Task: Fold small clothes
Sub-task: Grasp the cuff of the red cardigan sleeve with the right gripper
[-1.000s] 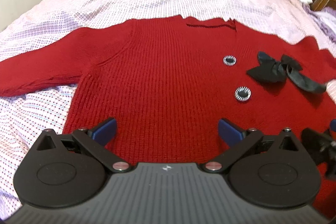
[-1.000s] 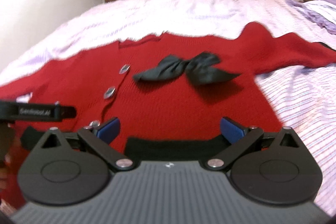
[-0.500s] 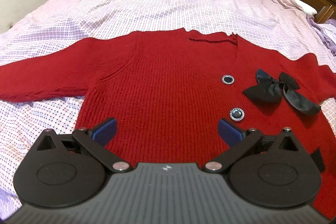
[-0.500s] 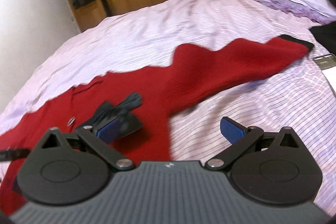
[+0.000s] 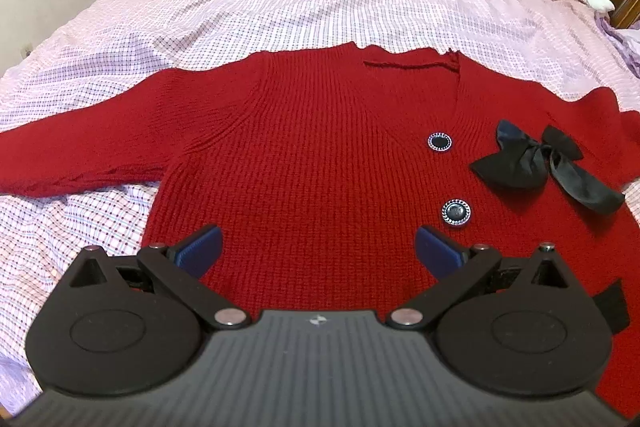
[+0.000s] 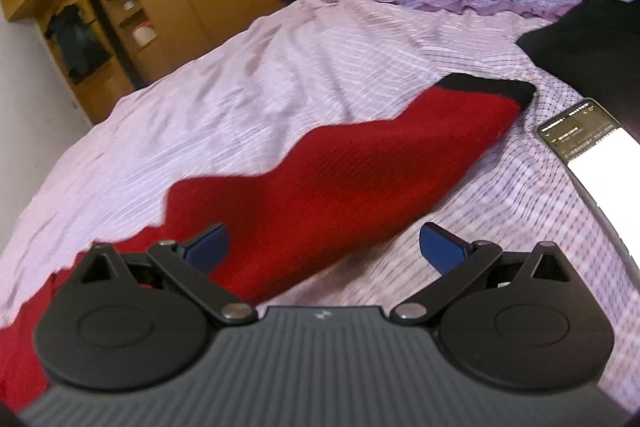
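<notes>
On the checked bedspread (image 5: 280,7) red cardigan (image 5: 320,147) lies flat, sleeve (image 6: 380,155) running to 2 o'clock. Left gripper (image 5: 316,247) and right gripper (image 6: 324,243) both wide, empty. Pinch sleeve near black cuff (image 6: 488,87), fold inward, avoid phone (image 6: 592,155).

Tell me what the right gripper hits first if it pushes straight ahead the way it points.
Probably the red sleeve: it lies ahead of the open right gripper, running toward its black cuff. The picture is blurred, so depth is uncertain.
</notes>
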